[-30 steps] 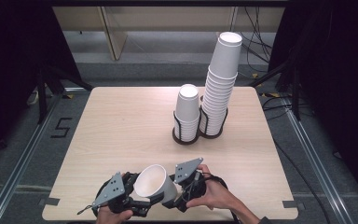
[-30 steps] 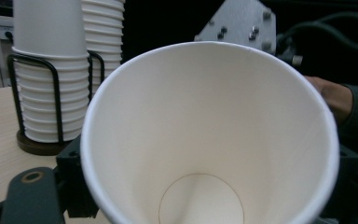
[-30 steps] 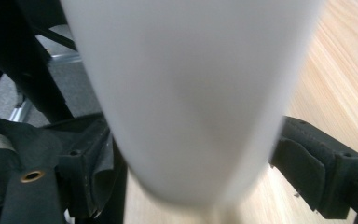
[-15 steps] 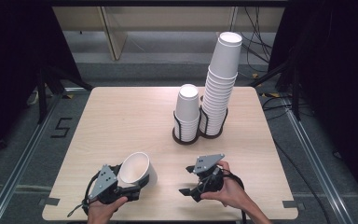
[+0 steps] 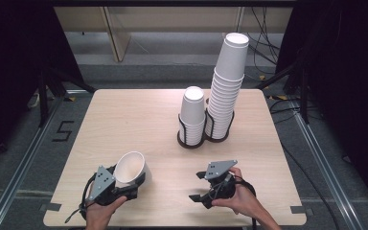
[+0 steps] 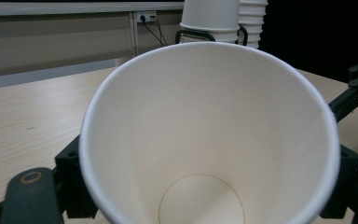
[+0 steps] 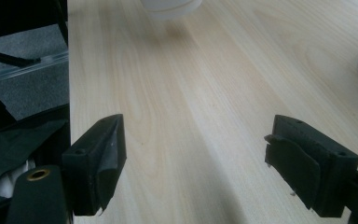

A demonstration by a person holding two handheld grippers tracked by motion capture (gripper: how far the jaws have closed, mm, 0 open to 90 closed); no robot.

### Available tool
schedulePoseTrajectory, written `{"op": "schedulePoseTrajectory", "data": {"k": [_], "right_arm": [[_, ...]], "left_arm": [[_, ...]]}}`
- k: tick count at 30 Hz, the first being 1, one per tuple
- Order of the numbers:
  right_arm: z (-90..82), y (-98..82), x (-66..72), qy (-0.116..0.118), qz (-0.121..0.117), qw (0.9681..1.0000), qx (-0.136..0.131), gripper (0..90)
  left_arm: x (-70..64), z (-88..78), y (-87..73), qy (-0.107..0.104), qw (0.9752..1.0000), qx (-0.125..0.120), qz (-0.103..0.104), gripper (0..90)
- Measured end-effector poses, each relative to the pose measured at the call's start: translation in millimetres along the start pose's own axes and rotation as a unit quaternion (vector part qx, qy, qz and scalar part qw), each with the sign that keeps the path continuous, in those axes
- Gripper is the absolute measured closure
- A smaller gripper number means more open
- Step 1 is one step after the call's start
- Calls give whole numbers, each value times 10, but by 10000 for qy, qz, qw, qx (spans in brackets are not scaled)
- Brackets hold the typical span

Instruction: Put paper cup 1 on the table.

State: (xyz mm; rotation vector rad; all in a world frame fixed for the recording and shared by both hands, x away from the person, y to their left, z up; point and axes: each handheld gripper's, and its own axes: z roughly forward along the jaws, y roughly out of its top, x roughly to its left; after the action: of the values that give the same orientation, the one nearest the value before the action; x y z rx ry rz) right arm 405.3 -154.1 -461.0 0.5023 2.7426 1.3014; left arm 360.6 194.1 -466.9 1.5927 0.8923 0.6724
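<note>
Between the jaws of the left gripper point(image 5: 135, 184) sits one paper cup point(image 5: 130, 167), clamped and tilted, while the right gripper point(image 5: 199, 187) gapes wide, empty, beside two cup stacks point(image 5: 193, 112).

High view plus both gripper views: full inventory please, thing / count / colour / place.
Paper cup: 1, white, tilted with its mouth up, held in the left gripper at the table's near left.
Short cup stack: 1, white, upside down in the left ring of the holder.
Tall cup stack: 1, white, upside down in the right ring.
Cup holder: 1, black wire, two rings, centre-right of the table.
Table: 1, light wood.
Left gripper: 1, black, shut on the paper cup.
Right gripper: 1, black, open with nothing between its jaws, near right.
Hands: 2, at the near edge.
</note>
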Motion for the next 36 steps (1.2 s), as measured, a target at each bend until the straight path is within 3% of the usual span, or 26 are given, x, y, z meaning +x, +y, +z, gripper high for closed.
{"op": "schedulePoseTrajectory", "data": {"k": [6,12,20,28,29,31,32,35,36], "right_arm": [[-47,-30,-8,-66,51,10000,-37,199],[-72,-70,-20,-167,80,9998,-28,195],[-126,-120,-13,-360,57,9993,21,201],[-150,-176,8,-458,117,9988,111,211],[-150,-182,0,-419,64,9991,74,211],[-156,-183,0,-461,33,9989,80,212],[-163,-188,15,-490,132,9987,106,212],[-169,-200,-7,-503,-5,9987,109,212],[-164,-206,-8,-455,44,9989,111,213]], "left_arm": [[60,5,-5,79,9999,-86,-79,169],[134,27,25,220,9997,-15,-144,169],[310,189,55,353,9992,60,-174,169],[663,478,121,698,9972,214,-180,166],[776,562,146,773,9966,227,-140,166],[822,596,157,837,9961,220,-143,166],[863,628,168,868,9958,251,-158,166],[981,735,202,919,9951,338,-124,166],[1007,759,208,960,9948,311,-144,166]]}}
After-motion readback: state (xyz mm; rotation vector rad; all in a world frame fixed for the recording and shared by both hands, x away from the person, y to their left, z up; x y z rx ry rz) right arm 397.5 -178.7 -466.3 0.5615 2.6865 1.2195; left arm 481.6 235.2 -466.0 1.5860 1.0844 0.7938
